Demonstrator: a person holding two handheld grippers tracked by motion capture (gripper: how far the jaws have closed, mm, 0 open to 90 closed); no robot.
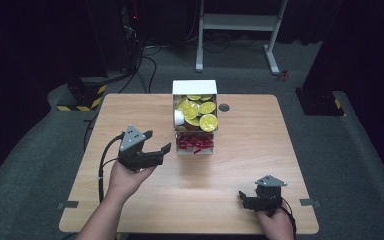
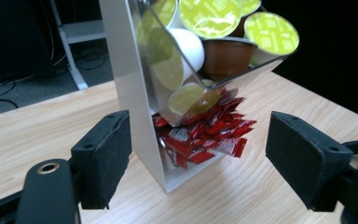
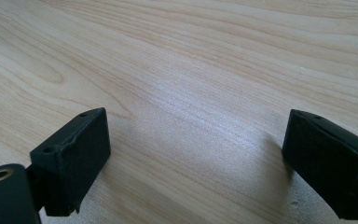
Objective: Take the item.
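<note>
A white two-shelf box [image 1: 195,117] stood near the far edge of the light wooden table [image 1: 240,165], with round cups with yellow-green lids [image 1: 200,111] up top and small shiny red packets [image 1: 195,144] below. The left gripper [image 1: 157,142] hung just in front of the red packets with its jaws apart and nothing between them, while the right gripper [image 1: 244,197] rested open and empty by the near right corner. If the left one pushed in too low or too fast, it might bump the box, slide it back, or spill the cups.

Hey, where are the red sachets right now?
In the high view the red sachets lie in the bottom compartment of the white dispenser at table centre, under the green-lidded cups, just right of the left gripper.
</note>
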